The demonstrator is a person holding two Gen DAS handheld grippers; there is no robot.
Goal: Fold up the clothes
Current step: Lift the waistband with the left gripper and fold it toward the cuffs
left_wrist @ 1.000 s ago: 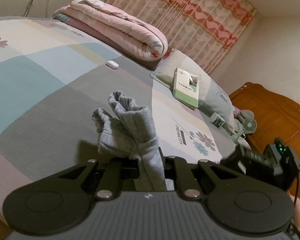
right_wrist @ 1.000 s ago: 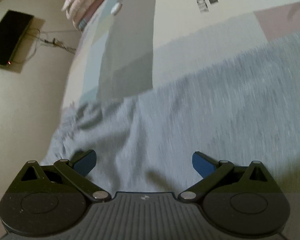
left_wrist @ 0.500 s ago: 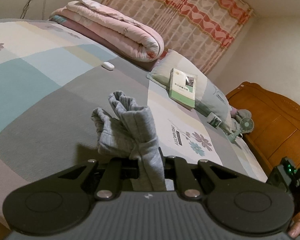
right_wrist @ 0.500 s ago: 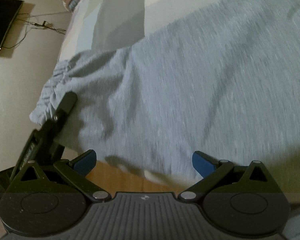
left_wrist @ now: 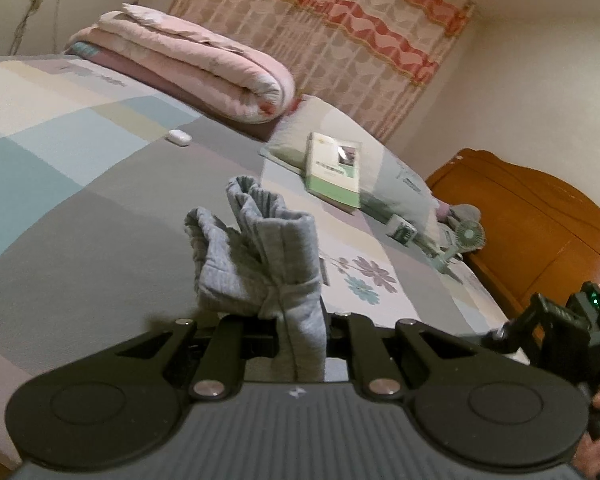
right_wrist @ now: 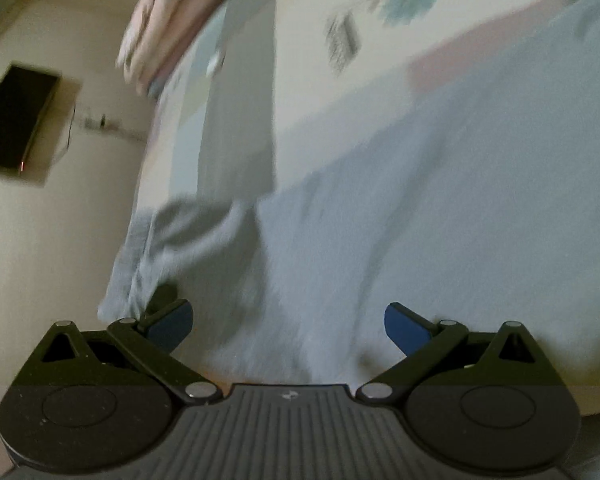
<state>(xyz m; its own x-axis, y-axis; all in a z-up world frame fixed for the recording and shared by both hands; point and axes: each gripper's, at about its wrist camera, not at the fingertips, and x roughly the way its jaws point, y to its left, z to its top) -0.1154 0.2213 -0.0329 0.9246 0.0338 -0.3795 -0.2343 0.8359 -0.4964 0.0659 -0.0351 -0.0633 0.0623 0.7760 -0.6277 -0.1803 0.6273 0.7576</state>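
While the left claw (left_wrist: 300,320) pinches a bunched edge of the soft grey knit garment (right_wrist: 380,220) spread on the patchwork bed (left_wrist: 80,240), the right claw (right_wrist: 288,320) gapes wide; tugging one-handed could drag it crooked.

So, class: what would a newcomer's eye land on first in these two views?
First, the bunched grey garment clamped upright in the left gripper, low in its view. Then the rolled pink quilt at the bed's far side. The right gripper gapes open above spread grey cloth.
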